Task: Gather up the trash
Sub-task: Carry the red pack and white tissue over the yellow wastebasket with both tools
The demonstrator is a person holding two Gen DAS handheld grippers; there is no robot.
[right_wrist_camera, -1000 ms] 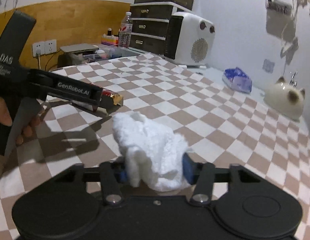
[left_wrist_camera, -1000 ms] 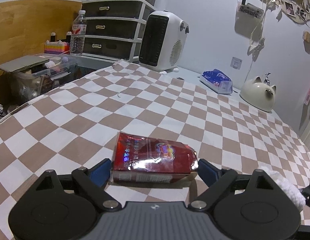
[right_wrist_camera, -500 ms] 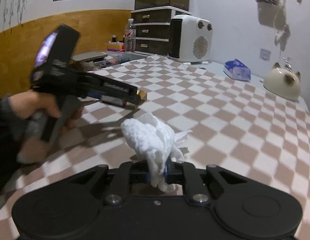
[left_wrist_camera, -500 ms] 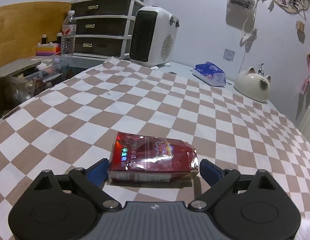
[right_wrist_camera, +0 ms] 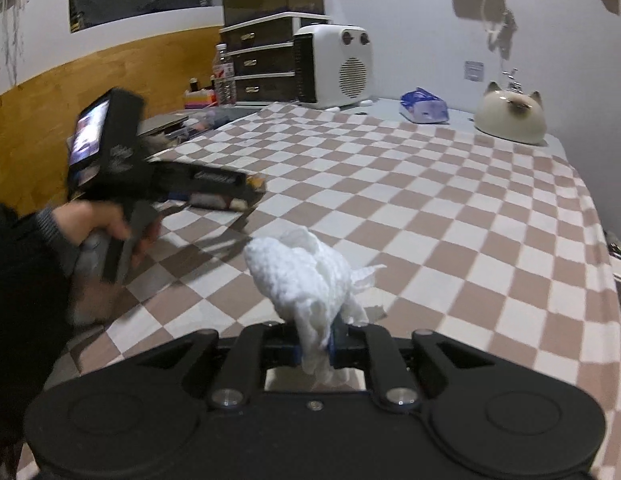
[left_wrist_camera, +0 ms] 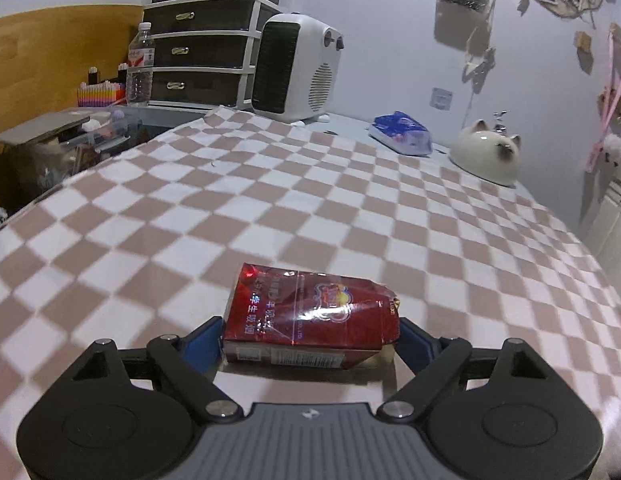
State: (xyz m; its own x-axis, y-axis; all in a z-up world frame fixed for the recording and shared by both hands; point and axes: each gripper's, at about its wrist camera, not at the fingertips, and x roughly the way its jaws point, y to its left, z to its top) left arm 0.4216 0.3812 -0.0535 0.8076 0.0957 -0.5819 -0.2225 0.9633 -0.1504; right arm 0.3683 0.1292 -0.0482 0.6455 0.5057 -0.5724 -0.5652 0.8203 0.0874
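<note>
A crumpled red cigarette pack [left_wrist_camera: 310, 316] sits between the blue pads of my left gripper [left_wrist_camera: 310, 344], whose jaws press on both its ends and hold it above the checkered tablecloth [left_wrist_camera: 270, 200]. My right gripper [right_wrist_camera: 314, 346] is shut on a wad of white tissue [right_wrist_camera: 302, 272] and holds it above the cloth. The right wrist view also shows the left gripper [right_wrist_camera: 230, 194] at left with the pack [right_wrist_camera: 214, 200] in it and the hand around its handle.
A white fan heater [left_wrist_camera: 294, 68], a drawer unit [left_wrist_camera: 202, 48], a water bottle [left_wrist_camera: 140, 66], a blue tissue pack [left_wrist_camera: 400, 134] and a cat-shaped ceramic [left_wrist_camera: 486, 152] stand along the far edge. A clear storage box [left_wrist_camera: 70, 136] is at left. The table edge drops off at right [right_wrist_camera: 606, 248].
My left gripper has closed on the red pack and lifted it off the cloth. My right gripper has closed tight on the tissue and raised it.
</note>
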